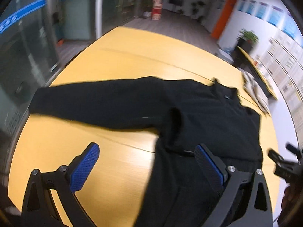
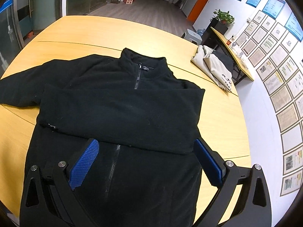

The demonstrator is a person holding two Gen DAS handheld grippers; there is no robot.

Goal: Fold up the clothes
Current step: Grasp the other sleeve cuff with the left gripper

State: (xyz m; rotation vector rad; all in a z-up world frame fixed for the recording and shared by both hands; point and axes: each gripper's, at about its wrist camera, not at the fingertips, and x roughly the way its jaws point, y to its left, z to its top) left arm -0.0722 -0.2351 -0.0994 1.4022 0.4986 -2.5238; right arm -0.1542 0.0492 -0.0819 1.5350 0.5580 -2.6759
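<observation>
Blue ribbed pads of my right gripper sit closest to the lens, spread wide with nothing between them, hanging over the lower front of the black fleece jacket. That jacket lies face up on the yellow table, collar toward the far edge, zipper running down the chest. One sleeve is folded across the torso, covering the middle of the zipper; its cuff end lies at the jacket's left side. The other sleeve stretches straight out to the left across the tabletop.

From the left wrist view, which is blurred, I see my left gripper also standing wide apart and holding nothing. Its left pad is over bare wood, its right pad over the jacket's hem area, so the jacket's left edge falls between the two.

Near the table's far right edge, well apart from the jacket, lies a beige garment, loosely folded. Framed papers cover the white wall on the right.
</observation>
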